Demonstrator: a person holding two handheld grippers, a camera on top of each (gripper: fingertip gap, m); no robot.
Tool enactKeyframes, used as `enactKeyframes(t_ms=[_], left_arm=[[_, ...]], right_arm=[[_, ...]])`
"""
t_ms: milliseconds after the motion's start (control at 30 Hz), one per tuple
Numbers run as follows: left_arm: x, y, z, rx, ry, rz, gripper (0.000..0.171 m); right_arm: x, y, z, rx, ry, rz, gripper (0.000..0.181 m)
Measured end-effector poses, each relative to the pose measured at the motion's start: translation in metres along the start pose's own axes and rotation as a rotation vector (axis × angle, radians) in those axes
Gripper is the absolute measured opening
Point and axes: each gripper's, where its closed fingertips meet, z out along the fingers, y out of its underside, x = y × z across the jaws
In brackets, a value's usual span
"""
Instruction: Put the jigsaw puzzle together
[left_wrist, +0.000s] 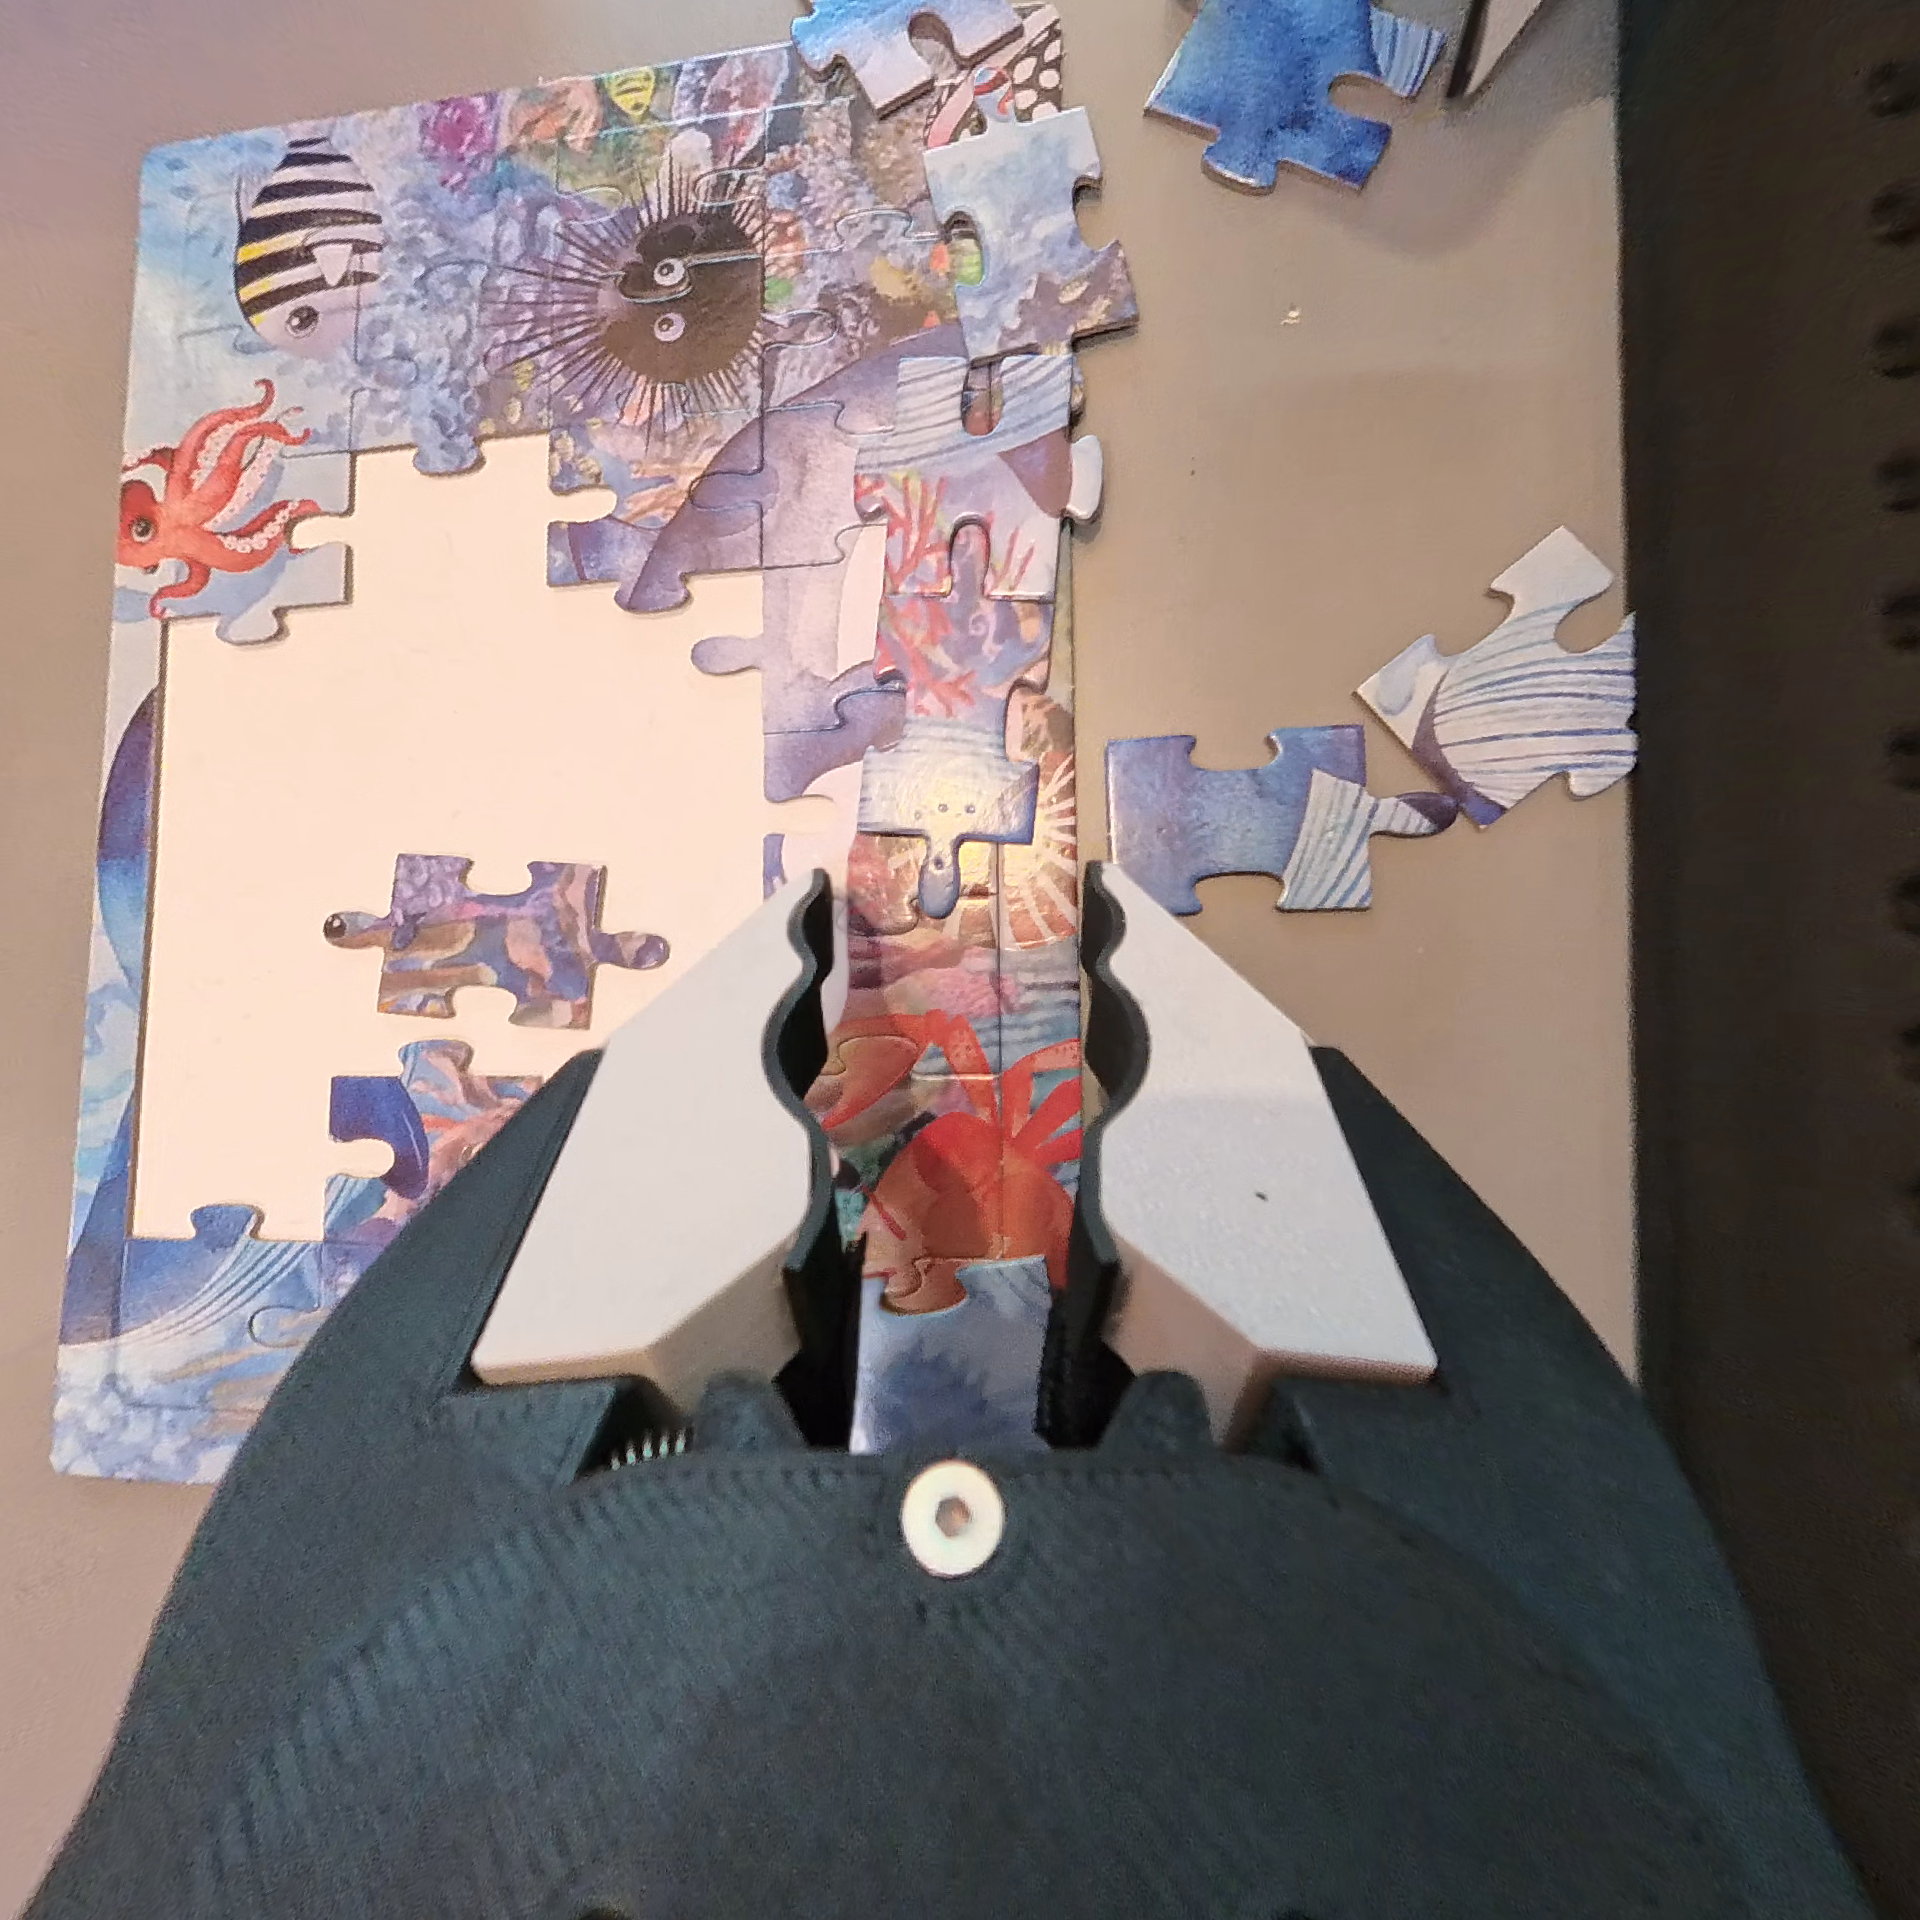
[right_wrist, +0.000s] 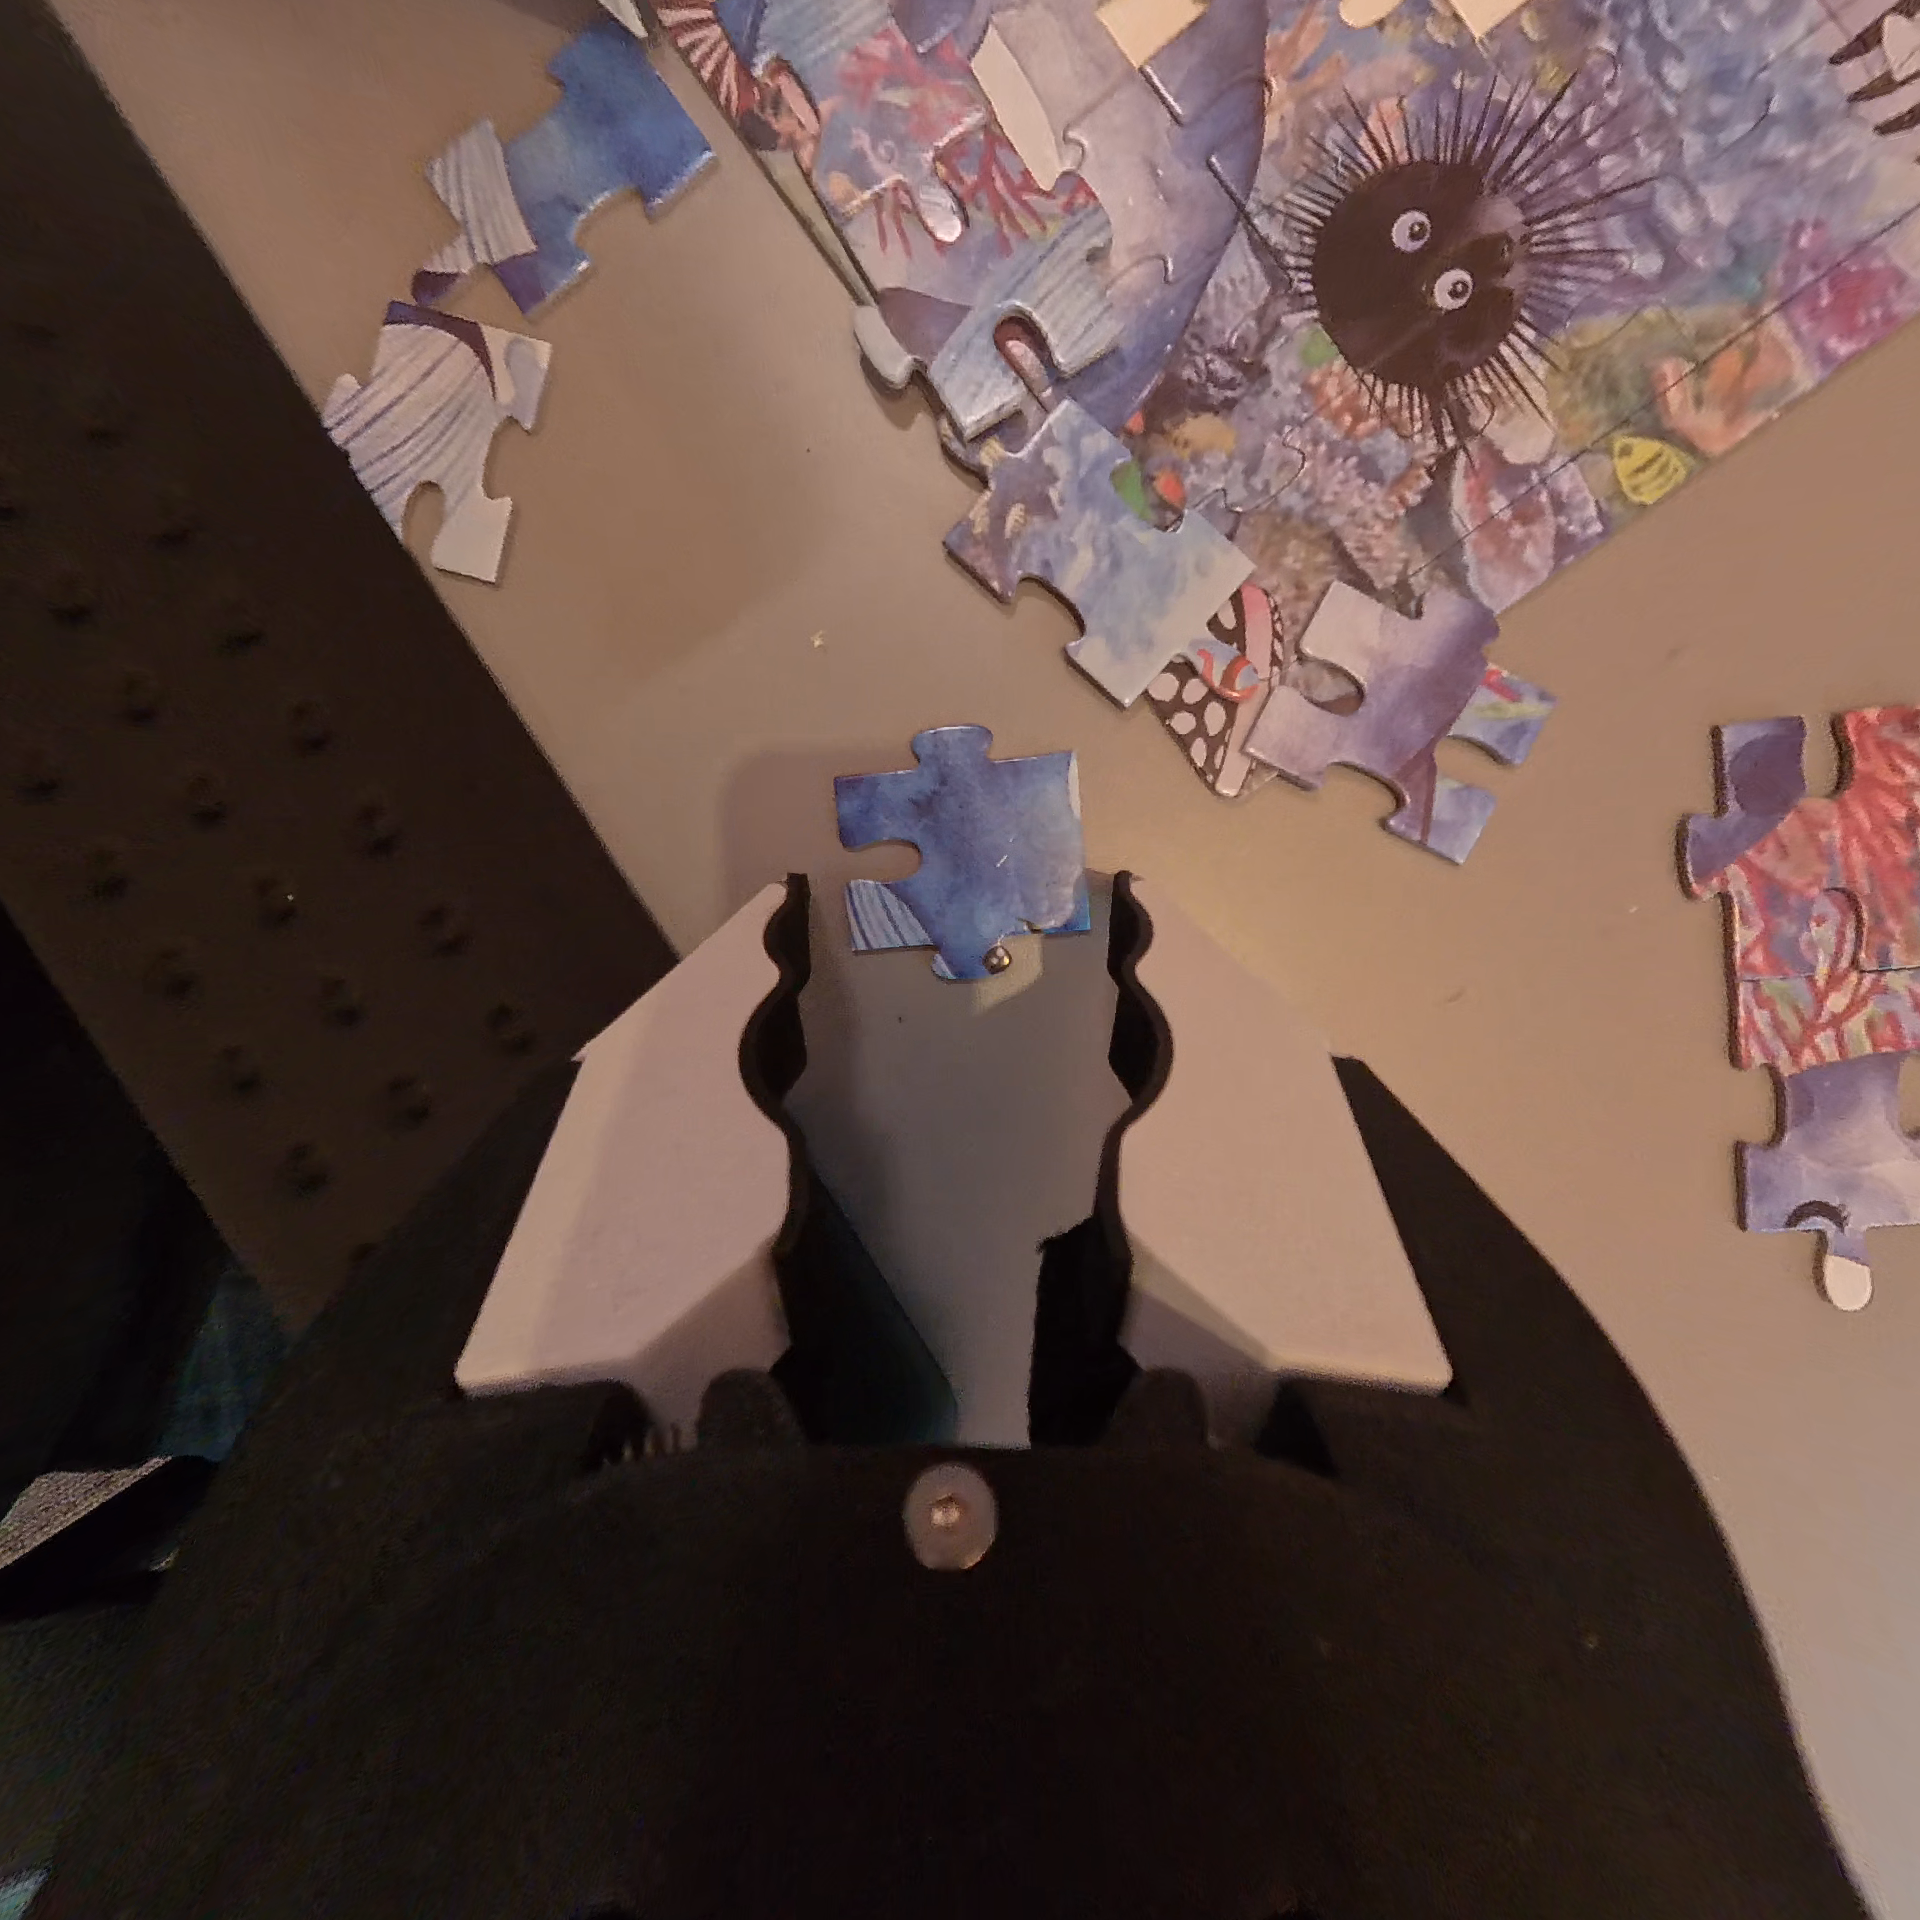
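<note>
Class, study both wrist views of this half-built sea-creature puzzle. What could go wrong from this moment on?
1. The right gripper stands open around a flat blue piece lying on the table; closing on so thin a piece may make it slide or flip rather than lift.
2. The left gripper hangs over the puzzle's right edge, where a pale blue piece lies askew on seated ones; a bump could shift them.

My left cam looks steeply down, close over the puzzle board's (left_wrist: 416, 727) right edge. My right cam views table (right_wrist: 1351, 987) obliquely from the far side. Both catch the urchin (left_wrist: 665, 301) (right_wrist: 1403, 270) area.
</note>
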Motion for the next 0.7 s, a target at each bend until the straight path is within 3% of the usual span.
enactKeyframes(t_ms=[100,200,700], left_arm=[[-0.001,0.002,-0.002,-0.008,-0.001,-0.004,0.049],[0.000,0.005,-0.003,-0.017,0.004,-0.009,0.049],[-0.005,0.017,-0.011,-0.051,-0.004,-0.027,0.056]], right_arm=[[0.003,-0.002,0.002,0.026,0.025,0.011,0.050],[0.006,-0.001,0.002,0.020,0.046,0.001,0.031],[0.015,0.004,-0.002,0.017,0.066,0.005,0.030]])
